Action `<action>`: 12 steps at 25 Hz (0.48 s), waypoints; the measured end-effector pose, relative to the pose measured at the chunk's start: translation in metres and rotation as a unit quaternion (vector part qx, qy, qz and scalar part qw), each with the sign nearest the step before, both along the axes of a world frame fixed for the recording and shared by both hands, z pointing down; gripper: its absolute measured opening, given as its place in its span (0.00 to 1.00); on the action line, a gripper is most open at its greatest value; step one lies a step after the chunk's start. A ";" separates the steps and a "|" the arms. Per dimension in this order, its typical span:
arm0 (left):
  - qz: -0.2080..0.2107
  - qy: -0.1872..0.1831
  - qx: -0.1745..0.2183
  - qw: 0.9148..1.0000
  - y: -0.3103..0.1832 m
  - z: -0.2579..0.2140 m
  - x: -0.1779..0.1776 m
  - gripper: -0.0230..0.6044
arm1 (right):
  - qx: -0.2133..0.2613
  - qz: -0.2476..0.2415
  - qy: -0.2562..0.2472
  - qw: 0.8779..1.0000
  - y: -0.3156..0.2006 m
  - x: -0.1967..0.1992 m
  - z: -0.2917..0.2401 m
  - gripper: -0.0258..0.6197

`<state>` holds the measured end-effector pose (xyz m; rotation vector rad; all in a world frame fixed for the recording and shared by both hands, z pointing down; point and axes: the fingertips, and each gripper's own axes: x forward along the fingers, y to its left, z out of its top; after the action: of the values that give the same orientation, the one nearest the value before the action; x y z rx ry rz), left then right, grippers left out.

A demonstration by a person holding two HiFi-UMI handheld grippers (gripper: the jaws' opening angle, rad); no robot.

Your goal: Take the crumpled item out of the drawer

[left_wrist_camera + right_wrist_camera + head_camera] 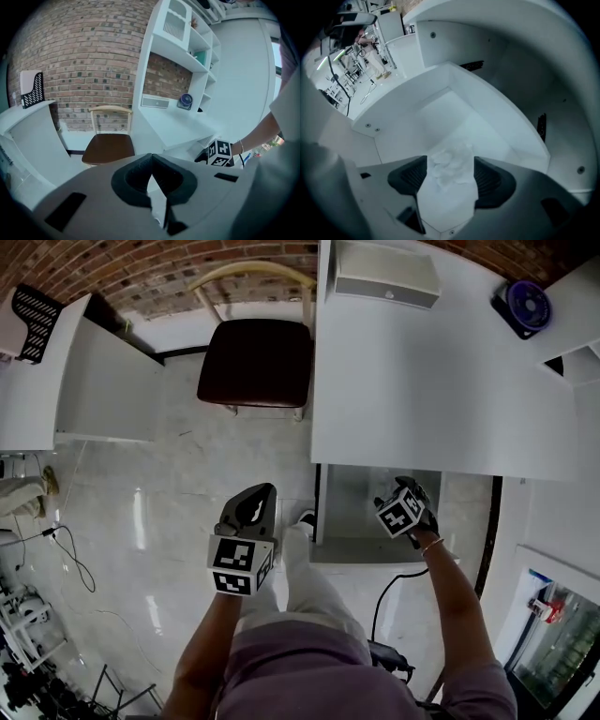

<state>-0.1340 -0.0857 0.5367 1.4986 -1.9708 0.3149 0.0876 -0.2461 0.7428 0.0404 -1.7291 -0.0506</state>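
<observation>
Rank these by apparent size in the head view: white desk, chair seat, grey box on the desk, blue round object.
Largest to smallest:
white desk
chair seat
grey box
blue round object

Left tongs (151, 175) closed, right tongs (450, 165) apart.

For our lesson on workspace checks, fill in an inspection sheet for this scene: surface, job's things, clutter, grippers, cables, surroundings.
Surface: white desk, drawer below it pulled open.
Job's things: crumpled item lying on the drawer floor.
Clutter: white box and blue round object on the desk.
Grippers: right gripper open, reaching down into the drawer, crumpled item between its jaws, not gripped; left gripper shut, empty.
Cables: black cable on the floor by the drawer; thin cable far left.
Surroundings: chair, brick wall, glossy floor.
</observation>
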 end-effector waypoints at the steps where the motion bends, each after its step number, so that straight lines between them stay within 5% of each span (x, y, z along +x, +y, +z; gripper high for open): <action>1: -0.003 0.000 -0.001 1.000 0.002 0.001 -0.002 0.04 | -0.002 -0.004 0.006 1.000 0.000 0.001 0.004 0.54; 12: -0.027 0.007 -0.010 1.000 0.008 0.012 -0.010 0.04 | -0.007 -0.022 0.049 0.999 -0.005 0.005 0.036 0.55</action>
<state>-0.1444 -0.0774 0.5490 1.4292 -1.9877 0.3009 0.0927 -0.2512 0.7790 -0.0111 -1.6327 -0.0716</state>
